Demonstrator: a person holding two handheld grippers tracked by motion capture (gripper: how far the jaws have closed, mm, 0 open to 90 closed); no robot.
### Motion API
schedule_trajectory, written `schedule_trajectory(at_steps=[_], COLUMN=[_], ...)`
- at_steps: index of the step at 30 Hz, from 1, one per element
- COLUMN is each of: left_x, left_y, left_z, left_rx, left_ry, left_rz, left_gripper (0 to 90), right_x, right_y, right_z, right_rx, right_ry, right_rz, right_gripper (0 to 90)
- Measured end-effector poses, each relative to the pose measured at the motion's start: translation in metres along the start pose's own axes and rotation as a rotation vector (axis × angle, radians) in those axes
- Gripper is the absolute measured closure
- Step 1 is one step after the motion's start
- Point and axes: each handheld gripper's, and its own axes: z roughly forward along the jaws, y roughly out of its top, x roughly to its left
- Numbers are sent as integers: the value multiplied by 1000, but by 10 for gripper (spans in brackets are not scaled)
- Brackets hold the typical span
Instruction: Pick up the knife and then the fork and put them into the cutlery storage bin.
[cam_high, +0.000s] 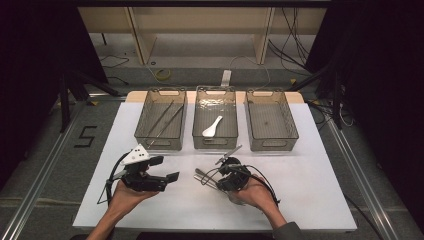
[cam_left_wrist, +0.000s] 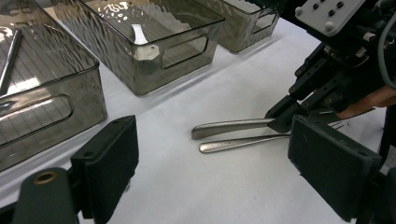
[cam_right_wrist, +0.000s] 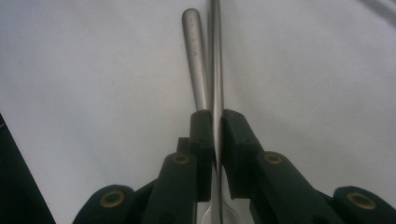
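The high view is soft and dim, its sides falling to black, while the white table (cam_high: 310, 200) is lit evenly from above with faint shadows. Glare ripples on the middle bin (cam_high: 216, 102). In the right gripper view the near jaws blur.

Both forearms come in over the near edge of the table. The left gripper (cam_high: 167, 176) lies low in the palm, jaws spread wide, pointing right. The right gripper (cam_high: 206, 176) points left toward it, jaws pinched tight, hand (cam_high: 252, 192) cupped beneath.
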Motion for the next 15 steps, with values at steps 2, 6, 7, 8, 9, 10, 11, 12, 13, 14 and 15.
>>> schedule_trajectory(at_steps=[2,6,7,8,9,10,11,12,13,14,15], left_x=[0,0,0,1,0,0,1,1,1,1,1], left_y=[0,0,0,0,0,0,0,0,0,0,0], left_z=[0,0,0,0,0,0,0,0,0,0,0], left_rx=[0,1,1,1,0,0,1,1,1,1,1], left_ry=[1,-1,1,-1,-1,1,0,-1,1,0,0], left_rz=[0,-3,-1,-2,-3,-2,-3,-4,-3,-5,-5], left_gripper=[158,158,158,158,158,158,158,158,158,158,158], right_x=[-2,-6,-7,-8,-9,-9,-12,-14,-15,-17,-18], right_y=[0,-1,-1,-1,-2,-2,-3,-3,-3,-4,-4], right_z=[-3,-5,-6,-6,-7,-7,-10,-11,-13,-14,-16], right_rx=[-7,-15,-20,-25,-27,-27,-34,-40,-43,-50,-54], right_ry=[-4,-3,-7,-4,-5,-5,-8,-11,-13,-17,-17], right_rz=[4,13,16,23,26,26,34,36,39,41,49], right_gripper=[837,837,837,837,837,837,837,838,838,837,838])
